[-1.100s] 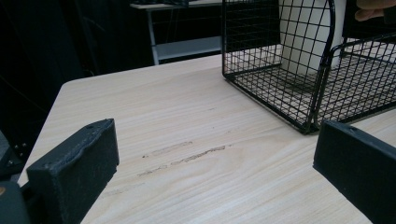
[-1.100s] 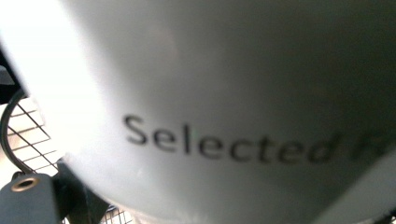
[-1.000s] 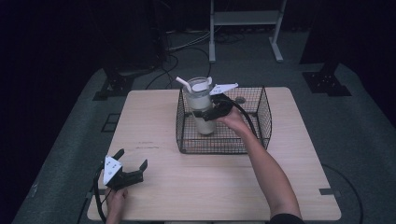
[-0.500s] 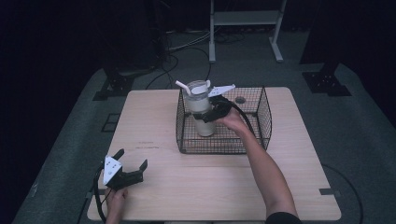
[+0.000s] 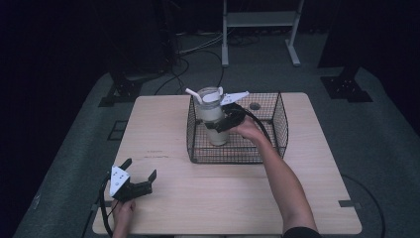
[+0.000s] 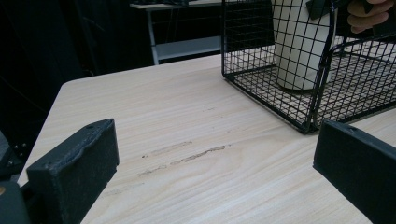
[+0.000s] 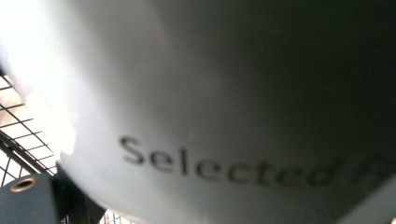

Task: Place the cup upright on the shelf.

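A white tumbler (image 5: 212,119) with a lid and a straw stands upright inside a black wire basket (image 5: 277,114) at the table's back centre. My right gripper (image 5: 225,121) is shut on the tumbler's side, reaching in over the basket's rim. In the right gripper view the tumbler's white wall (image 7: 210,116) with grey lettering is pressed right up against the camera. My left gripper (image 5: 140,167) rests open at the table's front left, far from the basket. Between its jaws (image 6: 215,168) I see bare wood, with the basket (image 6: 261,93) and tumbler (image 6: 299,46) beyond.
The light wooden table (image 5: 208,198) has faint scuff marks (image 6: 187,156) in front of the left gripper. A small dark round thing (image 5: 255,105) lies at the basket's back. Dark floor, cables and a metal stand's legs (image 5: 260,29) lie beyond the table.
The right gripper has lowered the tumbler a little deeper into the basket. The left gripper has stayed still.
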`<state>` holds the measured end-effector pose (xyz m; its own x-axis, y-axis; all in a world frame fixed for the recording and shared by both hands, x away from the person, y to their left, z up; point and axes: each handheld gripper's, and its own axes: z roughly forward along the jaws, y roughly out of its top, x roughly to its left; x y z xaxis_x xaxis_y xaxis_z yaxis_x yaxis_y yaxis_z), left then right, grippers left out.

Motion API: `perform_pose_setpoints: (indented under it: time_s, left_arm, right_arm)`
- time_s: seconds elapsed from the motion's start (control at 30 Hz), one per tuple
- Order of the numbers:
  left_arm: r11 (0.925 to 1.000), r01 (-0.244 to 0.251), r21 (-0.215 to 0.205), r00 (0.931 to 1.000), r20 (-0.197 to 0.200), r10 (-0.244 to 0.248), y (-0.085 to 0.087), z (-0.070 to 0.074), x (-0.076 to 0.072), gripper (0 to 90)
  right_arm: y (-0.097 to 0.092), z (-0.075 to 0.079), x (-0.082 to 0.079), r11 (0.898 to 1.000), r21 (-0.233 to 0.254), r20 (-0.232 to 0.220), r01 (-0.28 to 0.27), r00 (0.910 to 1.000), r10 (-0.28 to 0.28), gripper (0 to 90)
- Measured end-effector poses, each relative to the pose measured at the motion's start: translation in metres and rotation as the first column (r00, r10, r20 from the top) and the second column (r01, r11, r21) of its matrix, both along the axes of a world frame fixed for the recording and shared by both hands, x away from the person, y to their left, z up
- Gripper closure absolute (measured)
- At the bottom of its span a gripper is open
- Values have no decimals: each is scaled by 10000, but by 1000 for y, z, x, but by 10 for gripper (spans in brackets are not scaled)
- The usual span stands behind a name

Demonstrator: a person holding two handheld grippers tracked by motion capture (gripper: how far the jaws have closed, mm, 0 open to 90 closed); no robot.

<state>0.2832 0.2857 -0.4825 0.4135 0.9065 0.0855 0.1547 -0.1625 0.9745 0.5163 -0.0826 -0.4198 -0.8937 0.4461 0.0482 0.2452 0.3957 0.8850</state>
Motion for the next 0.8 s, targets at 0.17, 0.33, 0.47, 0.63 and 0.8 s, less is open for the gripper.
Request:
perform_pose_setpoints:
  time_s: [0.17,0.33,0.47,0.63,0.8]
  left_arm:
    - [10000,-4,-10,10000,-2,4,0,0,0,0]
    - [10000,9,-18,10000,-3,-9,0,0,0,0]
    - [10000,7,-20,10000,-9,-7,0,0,0,0]
    - [10000,10,-11,10000,-14,-10,0,0,0,0]
    - [10000,-2,-5,10000,-20,2,0,0,0,0]
  right_arm:
    - [-2,0,0,10000,26,-33,-55,10000,55,78]
    - [-4,0,1,9999,-31,-77,-115,9999,115,78]
    - [-5,-1,0,9998,-68,-63,-192,9998,192,77]
    - [-11,-1,0,9994,-181,-304,-303,9991,297,67]
    - [-16,1,-1,9992,-316,-172,-234,9996,229,74]
